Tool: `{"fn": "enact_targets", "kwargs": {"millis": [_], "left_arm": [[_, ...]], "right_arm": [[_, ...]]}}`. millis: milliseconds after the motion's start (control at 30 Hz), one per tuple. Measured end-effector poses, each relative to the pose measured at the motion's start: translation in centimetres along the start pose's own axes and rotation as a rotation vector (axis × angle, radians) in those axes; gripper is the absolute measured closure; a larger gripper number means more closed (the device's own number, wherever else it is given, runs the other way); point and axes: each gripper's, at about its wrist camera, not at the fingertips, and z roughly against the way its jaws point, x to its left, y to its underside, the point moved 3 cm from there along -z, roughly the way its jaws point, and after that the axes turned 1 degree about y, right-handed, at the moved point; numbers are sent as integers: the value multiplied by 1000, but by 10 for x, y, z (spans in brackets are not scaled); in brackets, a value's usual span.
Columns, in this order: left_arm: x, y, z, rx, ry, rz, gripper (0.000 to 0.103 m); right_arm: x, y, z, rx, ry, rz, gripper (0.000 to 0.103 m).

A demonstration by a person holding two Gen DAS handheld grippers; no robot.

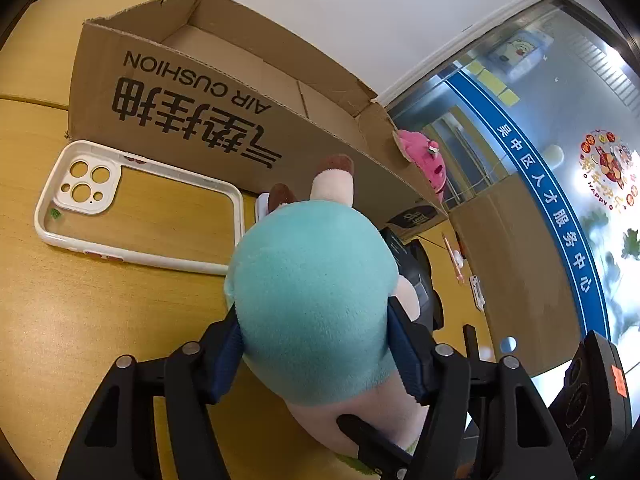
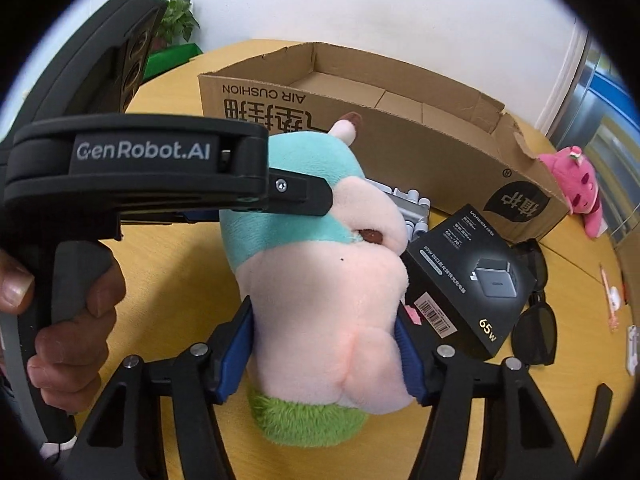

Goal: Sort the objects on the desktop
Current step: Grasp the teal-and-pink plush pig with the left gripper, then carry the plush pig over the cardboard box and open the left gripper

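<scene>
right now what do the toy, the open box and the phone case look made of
Toy: soft plush fabric, fuzzy matte nap. Open box: brown corrugated cardboard, torn ragged edges, matte. Phone case: likely plastic or silicone, glossy white rim, clear back showing the wood-look table.

A plain white wall (image 2: 360, 4) runs behind the round wooden table (image 2: 176, 272), whose pale yellow top shows a seam (image 1: 28, 100) between two sections. In the corner a leafy green potted plant (image 2: 176, 16) stands against the wall. To the right is a glass partition (image 1: 560, 128) crossed by a blue band of white Chinese characters (image 1: 560, 216), with a round festive sticker (image 1: 608, 164) and yellow sticky notes (image 1: 494, 80) on it. Daylight glares through the glass.
</scene>
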Motion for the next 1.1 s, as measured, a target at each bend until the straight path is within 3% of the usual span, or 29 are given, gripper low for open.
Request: {"fn": "enact_targets", "kwargs": {"millis": [133, 200, 400, 600, 733, 833, 1100], "left_arm": [[-6, 3, 14, -20, -14, -9, 42], [-11, -1, 22, -47, -16, -28, 42], [-51, -29, 69, -205, -41, -120, 43], [-123, -103, 127, -384, -117, -301, 43], [-166, -168, 161, -450, -163, -412, 43], [-189, -220, 175, -457, -197, -482, 43], [-226, -351, 193, -477, -335, -615, 42]], "right_arm": [[3, 0, 8, -7, 4, -2, 51], [5, -1, 16, -29, -40, -17, 53], [4, -27, 48, -172, -62, 2, 53], [-14, -94, 100, -385, -66, 20, 53], [-32, -151, 135, -509, -101, -11, 53], [-53, -206, 160, -591, -134, -69, 53], [-100, -335, 175, -659, -250, -139, 53]]}}
